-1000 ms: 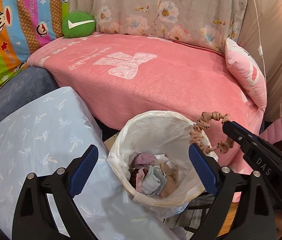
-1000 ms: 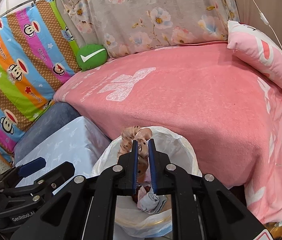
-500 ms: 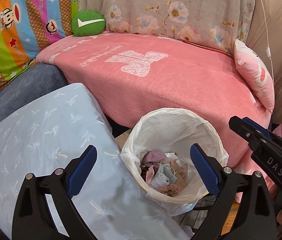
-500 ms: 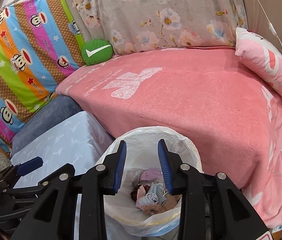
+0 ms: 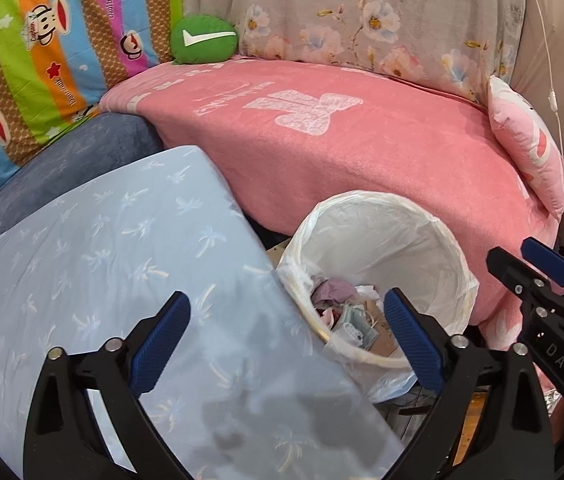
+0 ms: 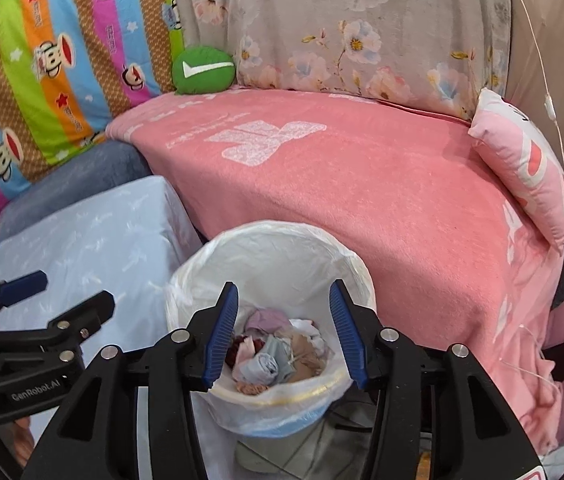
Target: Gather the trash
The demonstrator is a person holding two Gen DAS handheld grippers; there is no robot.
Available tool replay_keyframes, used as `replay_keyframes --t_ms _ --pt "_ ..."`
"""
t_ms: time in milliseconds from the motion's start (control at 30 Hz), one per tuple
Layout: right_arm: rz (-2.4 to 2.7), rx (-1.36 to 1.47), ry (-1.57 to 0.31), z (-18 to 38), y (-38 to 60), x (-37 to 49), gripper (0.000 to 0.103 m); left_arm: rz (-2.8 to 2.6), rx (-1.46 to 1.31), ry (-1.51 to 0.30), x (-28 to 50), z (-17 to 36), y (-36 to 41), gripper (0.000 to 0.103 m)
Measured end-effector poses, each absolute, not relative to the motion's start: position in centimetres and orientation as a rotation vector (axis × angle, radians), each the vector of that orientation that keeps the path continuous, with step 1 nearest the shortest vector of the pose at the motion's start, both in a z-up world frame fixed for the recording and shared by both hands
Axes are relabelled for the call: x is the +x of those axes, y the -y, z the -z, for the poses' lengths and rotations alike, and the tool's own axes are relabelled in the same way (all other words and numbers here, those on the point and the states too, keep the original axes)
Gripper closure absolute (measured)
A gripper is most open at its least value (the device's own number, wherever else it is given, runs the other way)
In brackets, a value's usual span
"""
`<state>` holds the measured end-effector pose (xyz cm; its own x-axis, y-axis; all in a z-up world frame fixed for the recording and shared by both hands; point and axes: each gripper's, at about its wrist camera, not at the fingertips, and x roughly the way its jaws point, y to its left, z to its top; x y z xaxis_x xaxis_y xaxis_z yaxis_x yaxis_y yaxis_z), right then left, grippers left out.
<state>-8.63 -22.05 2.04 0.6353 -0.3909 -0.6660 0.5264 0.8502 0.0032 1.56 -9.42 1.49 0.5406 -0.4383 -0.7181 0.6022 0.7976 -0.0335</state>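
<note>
Trash (image 6: 278,356) lies in a crumpled heap at the bottom of the bin (image 6: 186,280), which has a white plastic liner and stands in the lower centre of the right wrist view, just beside the pink blanket (image 6: 362,184). I can make out pink, grey-blue and tan pieces, but what each piece is, I cannot tell. The right gripper (image 6: 284,332) is above the bin with its jaws apart and nothing between them; its fingers hide part of the rim. In the left wrist view the left gripper (image 5: 286,344) also has its jaws wide apart, over the light blue cushion (image 5: 122,248). There the bin's near wall covers most of the trash (image 5: 342,312), and the bin's base is hidden.
</note>
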Motion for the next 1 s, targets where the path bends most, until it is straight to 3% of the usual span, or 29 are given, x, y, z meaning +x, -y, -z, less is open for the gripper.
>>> replay_keyframes --t_ms 367,633,1000 --pt "0.538 0.153 -0.758 0.1 19.9 -10.1 0.042 0.554 0.228 -0.82 0.0 0.4 7.7 0.008" --pt "0.543 0.156 -0.771 1.4 19.3 -11.2 0.041 0.513 0.232 -0.812 -1.3 1.0 7.2 0.008" --pt "0.551 0.196 -0.762 1.9 19.4 -12.3 0.03 0.498 0.246 -0.818 -2.1 1.5 7.1 0.008"
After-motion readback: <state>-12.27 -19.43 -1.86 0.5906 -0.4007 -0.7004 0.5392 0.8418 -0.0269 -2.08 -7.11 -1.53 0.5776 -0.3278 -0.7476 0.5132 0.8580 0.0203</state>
